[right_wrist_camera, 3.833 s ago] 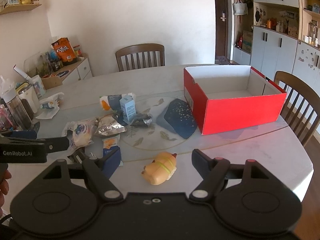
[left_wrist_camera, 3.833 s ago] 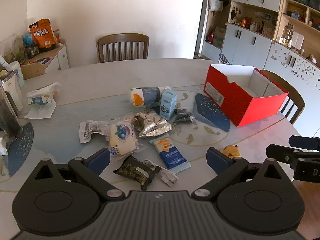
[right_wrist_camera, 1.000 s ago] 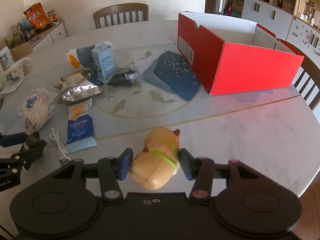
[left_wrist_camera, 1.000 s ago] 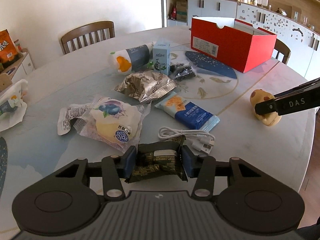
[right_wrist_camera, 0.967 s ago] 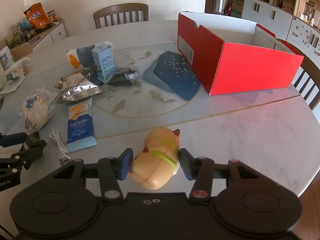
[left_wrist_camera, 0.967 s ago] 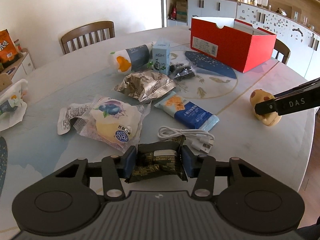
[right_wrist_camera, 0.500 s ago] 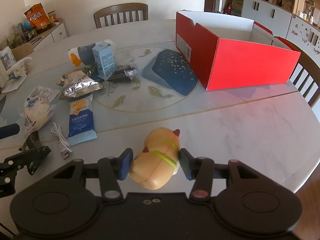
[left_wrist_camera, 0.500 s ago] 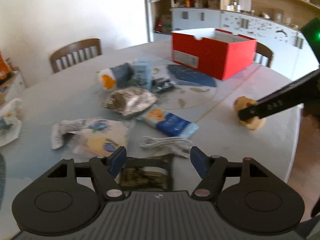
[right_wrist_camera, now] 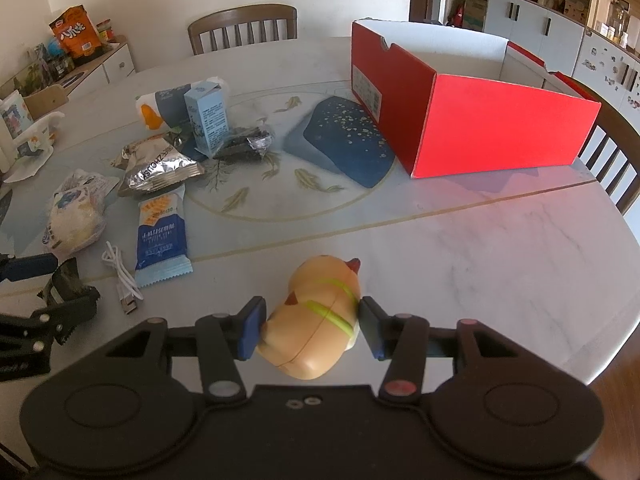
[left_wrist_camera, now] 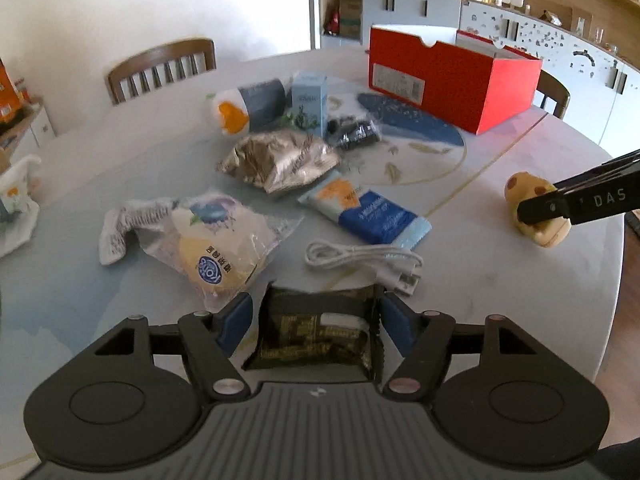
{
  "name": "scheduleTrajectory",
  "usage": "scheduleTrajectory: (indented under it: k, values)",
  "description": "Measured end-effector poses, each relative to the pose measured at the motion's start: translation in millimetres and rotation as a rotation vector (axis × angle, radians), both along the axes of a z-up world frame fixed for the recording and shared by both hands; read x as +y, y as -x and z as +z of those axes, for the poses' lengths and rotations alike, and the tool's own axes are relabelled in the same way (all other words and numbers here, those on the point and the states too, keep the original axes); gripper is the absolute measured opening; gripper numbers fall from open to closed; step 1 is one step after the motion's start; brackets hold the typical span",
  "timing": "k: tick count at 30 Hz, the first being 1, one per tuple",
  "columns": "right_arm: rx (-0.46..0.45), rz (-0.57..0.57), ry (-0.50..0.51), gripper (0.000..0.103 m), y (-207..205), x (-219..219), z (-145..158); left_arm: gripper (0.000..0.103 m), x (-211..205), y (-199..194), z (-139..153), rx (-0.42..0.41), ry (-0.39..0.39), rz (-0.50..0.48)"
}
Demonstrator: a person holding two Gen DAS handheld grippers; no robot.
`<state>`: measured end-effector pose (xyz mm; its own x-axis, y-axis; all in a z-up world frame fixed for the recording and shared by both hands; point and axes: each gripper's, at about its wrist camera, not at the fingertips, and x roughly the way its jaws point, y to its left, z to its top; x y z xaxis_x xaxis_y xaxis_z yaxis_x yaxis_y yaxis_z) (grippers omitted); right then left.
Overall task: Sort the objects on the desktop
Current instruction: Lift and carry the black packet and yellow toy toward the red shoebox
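Only in right wrist view: white inside of open red cardboard box point(right_wrist_camera: 472, 120) at 1 o'clock on marble tabletop point(right_wrist_camera: 460, 240). Right hand-held gripper point(right_wrist_camera: 312, 330), angled downward, clamped on yellow duck-shaped toy point(right_wrist_camera: 316, 316), long axis toward 1 o'clock. Left hand-held gripper point(left_wrist_camera: 316, 322) part-open around dark crinkled snack packet point(left_wrist_camera: 320, 330), lying crosswise, pads seemingly not pressing.
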<state>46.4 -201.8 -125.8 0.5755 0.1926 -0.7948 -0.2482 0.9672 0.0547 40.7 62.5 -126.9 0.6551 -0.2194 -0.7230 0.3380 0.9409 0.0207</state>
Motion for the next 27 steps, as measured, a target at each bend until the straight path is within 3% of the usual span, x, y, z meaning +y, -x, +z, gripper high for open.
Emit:
scheduleTrajectory:
  k: [3, 4, 9, 27]
  values:
    - [-0.002, 0.005, 0.003, 0.051, 0.4, 0.7, -0.8, 0.068, -1.1, 2.1, -1.5, 0.009, 0.008, -0.008]
    - [-0.003, 0.006, 0.004, 0.051, 0.4, 1.0, -1.0, 0.062, -1.6, 3.0, -1.7, 0.009, 0.010, -0.006]
    - [-0.008, 0.008, 0.006, 0.048, 0.8, 1.0, -0.8, 0.054, -2.2, 4.3, 1.1, 0.018, 0.019, 0.004]
    - [-0.066, 0.021, -0.014, 0.046, 5.9, 5.0, 36.1, 0.053, -10.3, 2.1, 56.3, -0.040, 0.101, -0.021]
